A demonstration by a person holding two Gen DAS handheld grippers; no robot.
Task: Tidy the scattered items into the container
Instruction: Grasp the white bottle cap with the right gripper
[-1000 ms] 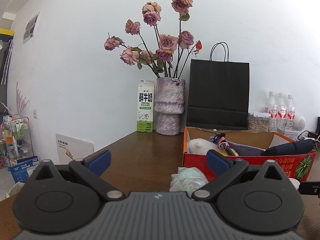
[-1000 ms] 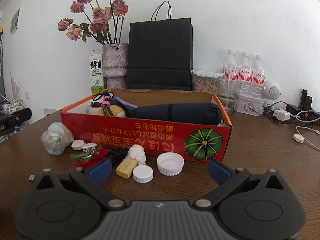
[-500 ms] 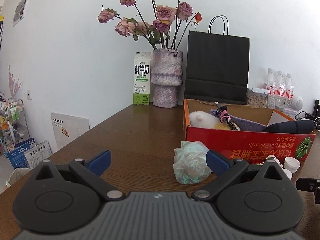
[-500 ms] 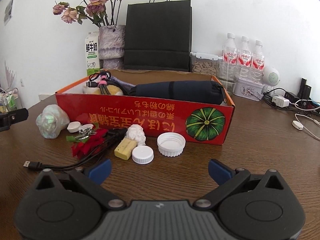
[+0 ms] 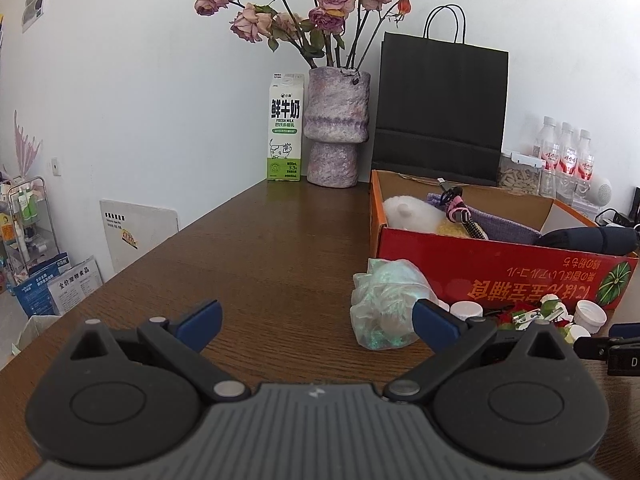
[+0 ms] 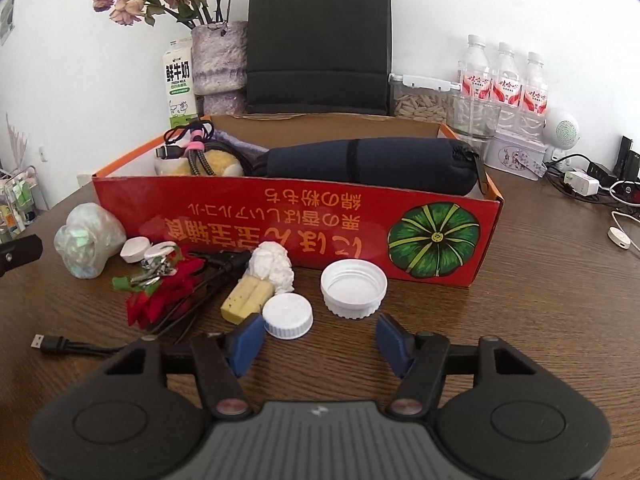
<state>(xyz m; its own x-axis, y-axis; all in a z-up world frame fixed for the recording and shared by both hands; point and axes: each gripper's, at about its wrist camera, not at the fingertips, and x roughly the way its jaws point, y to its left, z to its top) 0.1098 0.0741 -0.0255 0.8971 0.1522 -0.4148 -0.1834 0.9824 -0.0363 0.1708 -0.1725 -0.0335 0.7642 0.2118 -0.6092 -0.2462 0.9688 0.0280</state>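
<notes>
The red cardboard box (image 6: 280,224) holds a dark blue umbrella (image 6: 372,164), cables and a plush. In front of it lie a large white cap (image 6: 354,288), a small white cap (image 6: 288,316), a yellow block (image 6: 246,296), a white tissue wad (image 6: 272,264), a red flower (image 6: 160,296), a black USB cable (image 6: 52,344) and a crumpled plastic bag (image 6: 88,240). My right gripper (image 6: 320,340) hovers just short of the caps, its jaws closing with only bare table between them. My left gripper (image 5: 316,320) is open, its right finger beside the bag (image 5: 386,304), left of the box (image 5: 500,268).
Against the wall stand a black paper bag (image 6: 320,36), a vase of dried roses (image 5: 336,128), a milk carton (image 5: 285,128) and water bottles (image 6: 504,76). Chargers and cords (image 6: 580,184) lie at the right. The table edge (image 5: 132,268) drops off to the left.
My right gripper moved forward and down toward the caps, and its jaws narrowed from wide open. My left gripper tilted down, bringing the plastic bag beside its right finger.
</notes>
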